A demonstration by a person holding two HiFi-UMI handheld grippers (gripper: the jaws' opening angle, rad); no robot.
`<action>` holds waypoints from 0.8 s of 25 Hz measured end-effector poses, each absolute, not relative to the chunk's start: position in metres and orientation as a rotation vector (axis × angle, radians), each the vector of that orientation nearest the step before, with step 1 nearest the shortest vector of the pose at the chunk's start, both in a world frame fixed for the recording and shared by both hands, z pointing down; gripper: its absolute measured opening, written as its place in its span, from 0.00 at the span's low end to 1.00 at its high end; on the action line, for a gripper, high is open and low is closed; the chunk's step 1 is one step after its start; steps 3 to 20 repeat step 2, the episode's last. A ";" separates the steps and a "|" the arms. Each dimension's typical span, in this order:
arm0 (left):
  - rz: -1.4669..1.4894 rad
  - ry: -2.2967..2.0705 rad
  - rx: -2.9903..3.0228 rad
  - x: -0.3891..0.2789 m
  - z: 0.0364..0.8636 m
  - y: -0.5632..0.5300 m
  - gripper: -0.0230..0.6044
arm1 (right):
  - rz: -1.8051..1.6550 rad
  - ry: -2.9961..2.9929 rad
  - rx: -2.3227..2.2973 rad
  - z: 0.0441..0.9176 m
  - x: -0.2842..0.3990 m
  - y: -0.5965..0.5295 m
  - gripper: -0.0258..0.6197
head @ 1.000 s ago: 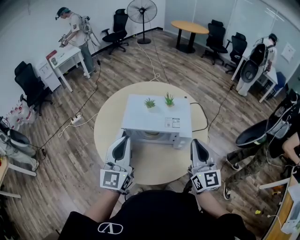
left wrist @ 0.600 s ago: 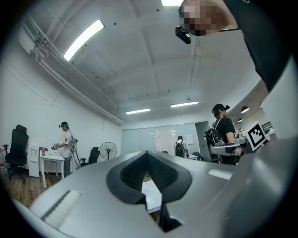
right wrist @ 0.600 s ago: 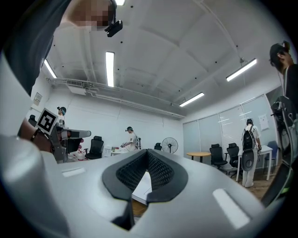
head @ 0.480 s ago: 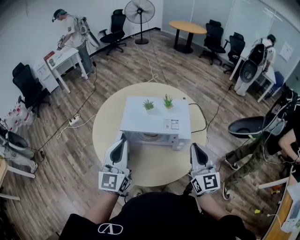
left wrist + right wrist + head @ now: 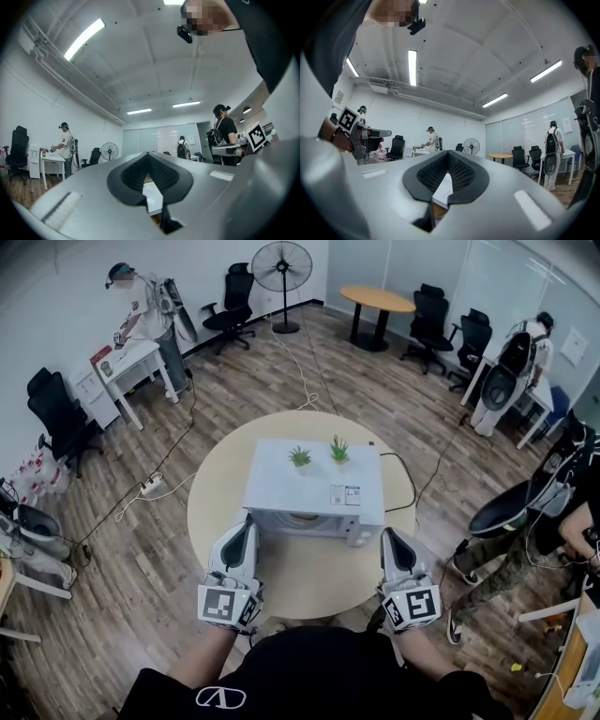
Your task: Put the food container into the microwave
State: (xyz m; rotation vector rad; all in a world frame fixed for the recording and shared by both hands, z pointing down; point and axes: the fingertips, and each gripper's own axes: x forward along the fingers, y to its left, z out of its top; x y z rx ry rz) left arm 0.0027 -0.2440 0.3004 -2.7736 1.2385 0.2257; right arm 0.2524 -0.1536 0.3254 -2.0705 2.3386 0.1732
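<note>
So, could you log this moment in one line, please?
left gripper shut, empty | right gripper shut, empty | white box microwave on round wooden table | food container unseen

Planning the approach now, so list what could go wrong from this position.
1. No food container shows in any view. The left gripper and right gripper are both shut on nothing, so there is nothing to load yet.
2. Two small plants stand on top of the microwave. A jolt while working its door could tip them onto the table.
</note>
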 end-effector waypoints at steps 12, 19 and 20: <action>0.225 1.239 -2.773 0.003 0.301 -0.245 0.04 | 0.173 2.343 -2.067 0.327 0.252 -0.155 0.05; 0.225 1.239 -2.773 0.003 0.301 -0.245 0.04 | 0.173 2.343 -2.067 0.327 0.252 -0.155 0.05; 0.225 1.239 -2.773 0.003 0.301 -0.245 0.04 | 0.173 2.343 -2.067 0.327 0.252 -0.155 0.05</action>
